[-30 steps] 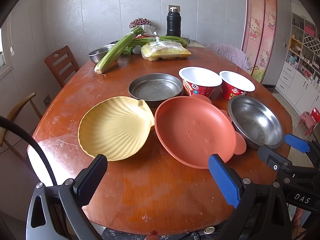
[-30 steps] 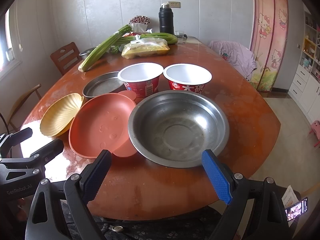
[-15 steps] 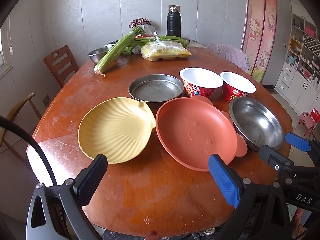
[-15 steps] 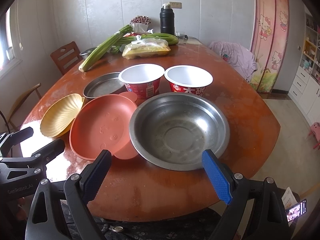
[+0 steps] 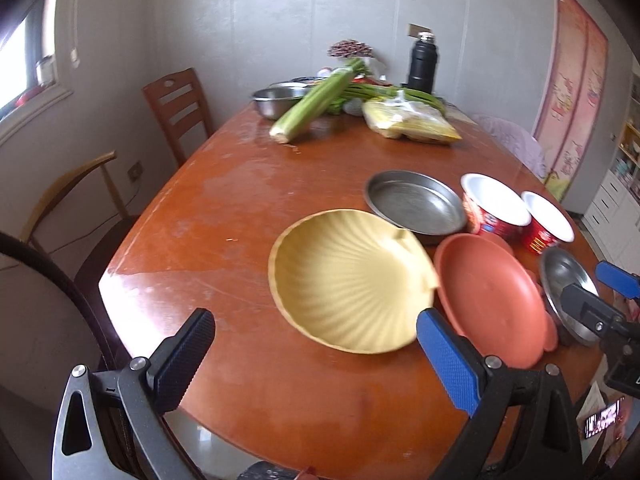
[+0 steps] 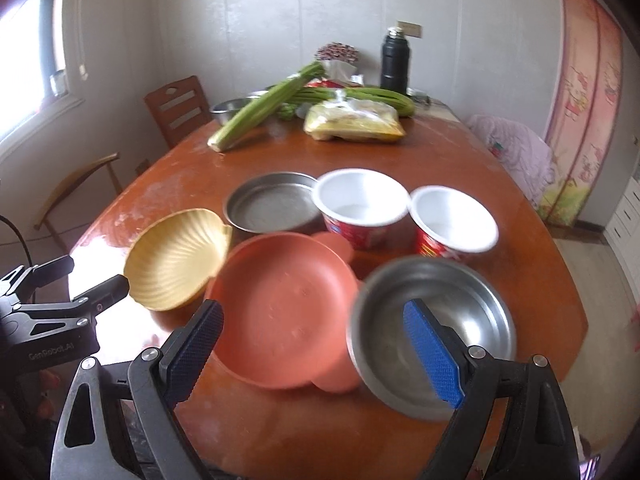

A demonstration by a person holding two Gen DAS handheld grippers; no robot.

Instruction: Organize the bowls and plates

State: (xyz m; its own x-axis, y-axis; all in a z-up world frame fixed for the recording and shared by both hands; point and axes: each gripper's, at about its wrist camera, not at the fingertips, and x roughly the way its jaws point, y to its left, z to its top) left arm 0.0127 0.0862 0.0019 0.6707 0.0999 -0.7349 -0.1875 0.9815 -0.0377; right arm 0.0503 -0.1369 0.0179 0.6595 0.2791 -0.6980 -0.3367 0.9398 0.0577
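Note:
A yellow shell-shaped plate (image 5: pixel 352 280) (image 6: pixel 178 258) lies near the front of the brown table (image 5: pixel 224 216). To its right sits an orange plate (image 5: pixel 492 296) (image 6: pixel 280 312), then a steel bowl (image 5: pixel 568 292) (image 6: pixel 432 328). Behind them stand a flat steel pan (image 5: pixel 414 202) (image 6: pixel 272 206) and two red paper bowls (image 5: pixel 494 206) (image 6: pixel 360 204), (image 5: pixel 546 226) (image 6: pixel 454 220). My left gripper (image 5: pixel 316 364) hangs open in front of the yellow plate. My right gripper (image 6: pixel 316 352) is open over the near edges of the orange plate and steel bowl, holding nothing.
At the far end of the table lie celery stalks (image 5: pixel 316 100), a bag of yellow food (image 5: pixel 408 122), a steel basin (image 5: pixel 276 100) and a black flask (image 5: pixel 422 62). Two wooden chairs (image 5: pixel 176 108) stand on the left. A pink cloth (image 6: pixel 516 148) sits at the right.
Both grippers have swung to the left, so the dishes sit further right in each view. The frames now are motion-blurred. No dish has moved.

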